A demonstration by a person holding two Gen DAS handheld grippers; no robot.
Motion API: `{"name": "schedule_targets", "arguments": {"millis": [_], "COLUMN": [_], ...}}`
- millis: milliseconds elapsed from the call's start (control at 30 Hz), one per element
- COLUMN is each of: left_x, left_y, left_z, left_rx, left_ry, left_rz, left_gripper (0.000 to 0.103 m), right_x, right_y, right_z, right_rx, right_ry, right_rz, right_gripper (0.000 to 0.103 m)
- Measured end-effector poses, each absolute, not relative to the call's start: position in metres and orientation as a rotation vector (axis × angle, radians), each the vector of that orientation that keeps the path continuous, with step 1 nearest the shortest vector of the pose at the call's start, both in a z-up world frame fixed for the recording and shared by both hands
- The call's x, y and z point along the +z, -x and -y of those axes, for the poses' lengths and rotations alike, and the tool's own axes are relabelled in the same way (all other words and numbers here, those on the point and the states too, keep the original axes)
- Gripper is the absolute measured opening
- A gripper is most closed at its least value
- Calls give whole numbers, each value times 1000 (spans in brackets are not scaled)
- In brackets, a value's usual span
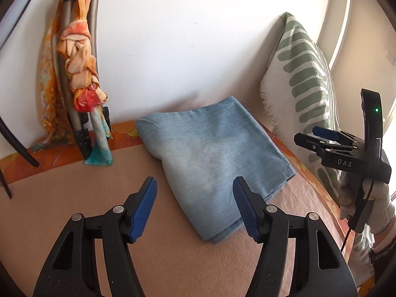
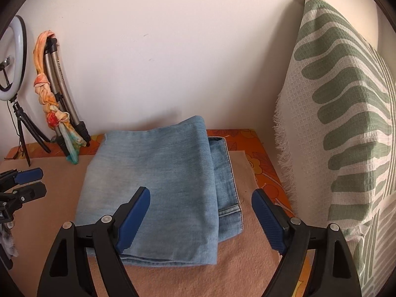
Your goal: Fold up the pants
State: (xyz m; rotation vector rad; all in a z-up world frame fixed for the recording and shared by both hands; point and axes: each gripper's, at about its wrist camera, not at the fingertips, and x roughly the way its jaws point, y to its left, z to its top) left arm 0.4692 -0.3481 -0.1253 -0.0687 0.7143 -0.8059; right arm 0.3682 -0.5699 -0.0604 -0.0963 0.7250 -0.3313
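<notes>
Pants (image 2: 158,185) sit folded in a neat bundle on the tan blanket (image 2: 49,210); left tool (image 1: 195,210) and right tool (image 2: 200,220) both released, gripping nothing.

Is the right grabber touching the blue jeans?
Apart. The left wrist view shows the right gripper off beside the jeans, open and empty.

Left claw (image 1: 194,210) agape, right claw (image 2: 200,219) agape (both empty).
</notes>
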Motion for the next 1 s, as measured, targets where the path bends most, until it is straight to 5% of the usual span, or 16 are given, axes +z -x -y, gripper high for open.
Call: {"name": "schedule_targets", "arguments": {"millis": [200, 433, 1000], "left_x": [-97, -77, -75], "left_y": [-422, -373, -276], "left_z": [325, 298, 242], "left_rx": [-819, -839, -845], "left_ry": [61, 71, 21], "left_rz": [-645, -597, -519], "left_gripper": [70, 79, 81], "right_x": [-34, -21, -26], "right_y": [-322, -275, -176], "right_z": [528, 482, 416], "right_rx": [-330, -301, -369], "right_ry": [123, 114, 95], "right_rz": [-669, -624, -561], "right_gripper": [101, 103, 103]}}
